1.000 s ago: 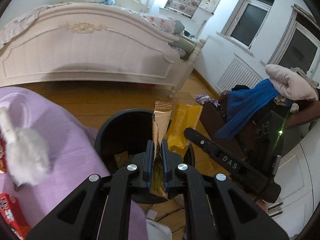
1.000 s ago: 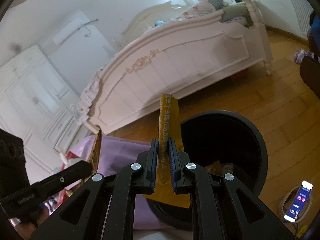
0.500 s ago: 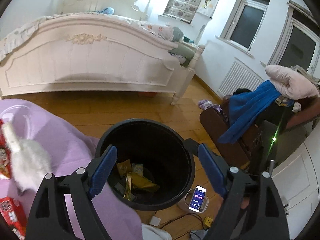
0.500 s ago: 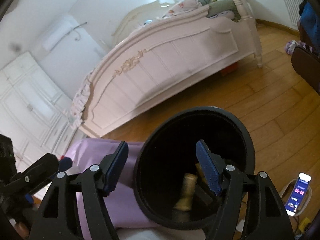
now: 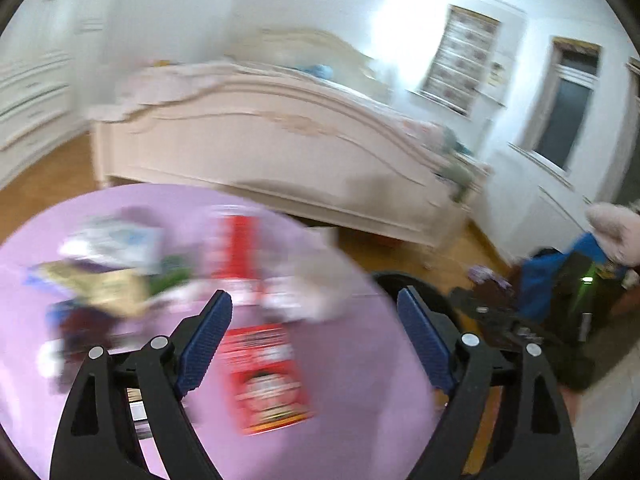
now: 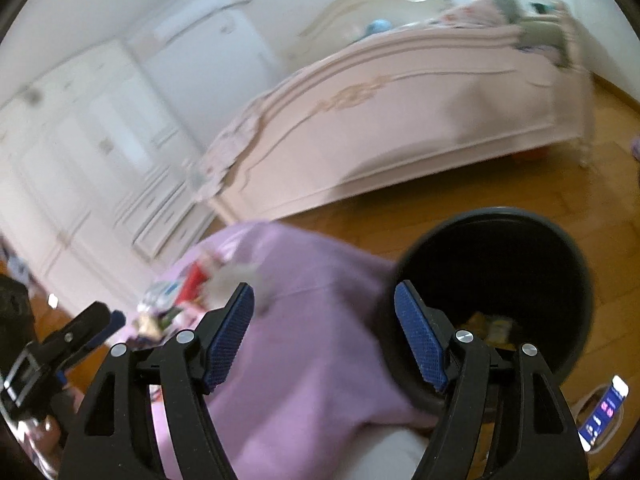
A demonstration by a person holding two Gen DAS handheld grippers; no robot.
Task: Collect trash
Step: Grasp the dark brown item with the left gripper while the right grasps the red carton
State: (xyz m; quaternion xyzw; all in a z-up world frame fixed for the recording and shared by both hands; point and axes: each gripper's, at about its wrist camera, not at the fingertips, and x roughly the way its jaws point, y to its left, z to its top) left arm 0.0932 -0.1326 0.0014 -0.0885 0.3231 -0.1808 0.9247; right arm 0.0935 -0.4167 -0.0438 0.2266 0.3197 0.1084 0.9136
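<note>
Both grippers, left [image 5: 314, 344] and right [image 6: 324, 336], fingers wide, empty, just opened; wrappers [image 6: 494, 326] binned [image 6: 576, 360]; left faces desk [image 5: 360, 364] litter.

Two wrist fisheyes, angled down over purple cloth [image 5: 352, 360], bin [image 6: 520, 248] and bed [image 6: 400, 120] shared.

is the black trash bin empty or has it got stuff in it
Not empty. In the right wrist view the black trash bin stands upright and open-topped, with a few yellowish wrappers at its bottom; mostly dark space above them.
</note>
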